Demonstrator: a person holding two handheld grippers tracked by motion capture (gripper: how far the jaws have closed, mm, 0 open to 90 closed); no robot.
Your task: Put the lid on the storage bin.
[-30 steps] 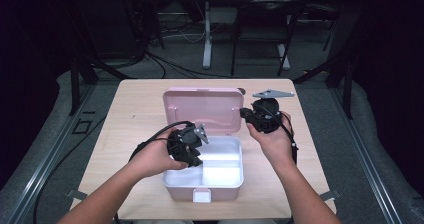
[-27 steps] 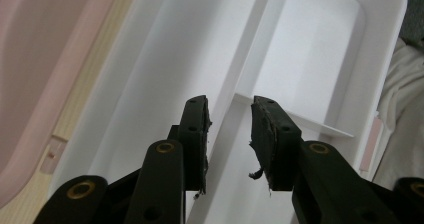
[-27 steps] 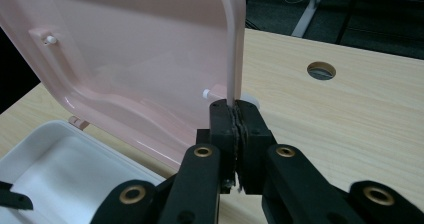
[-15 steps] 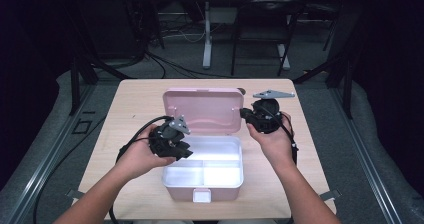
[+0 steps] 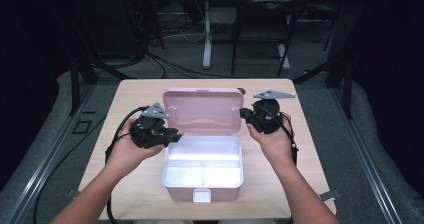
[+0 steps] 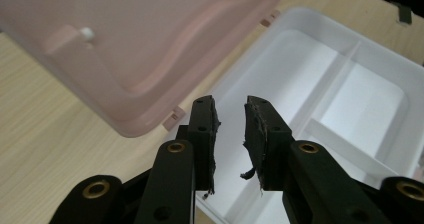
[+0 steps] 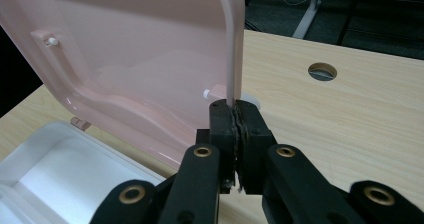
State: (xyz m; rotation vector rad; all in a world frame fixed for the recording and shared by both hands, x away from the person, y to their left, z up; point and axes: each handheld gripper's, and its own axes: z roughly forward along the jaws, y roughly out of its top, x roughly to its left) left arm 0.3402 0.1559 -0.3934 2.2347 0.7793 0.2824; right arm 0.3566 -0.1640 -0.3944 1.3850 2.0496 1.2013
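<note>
Meanwhile, right gripper tight on pink lid's edge.

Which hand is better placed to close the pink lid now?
Probably the right. The right tool is shut on the edge of the lid and holds it upright. The left tool, its jaws just closing on nothing, sits beside the box.
</note>
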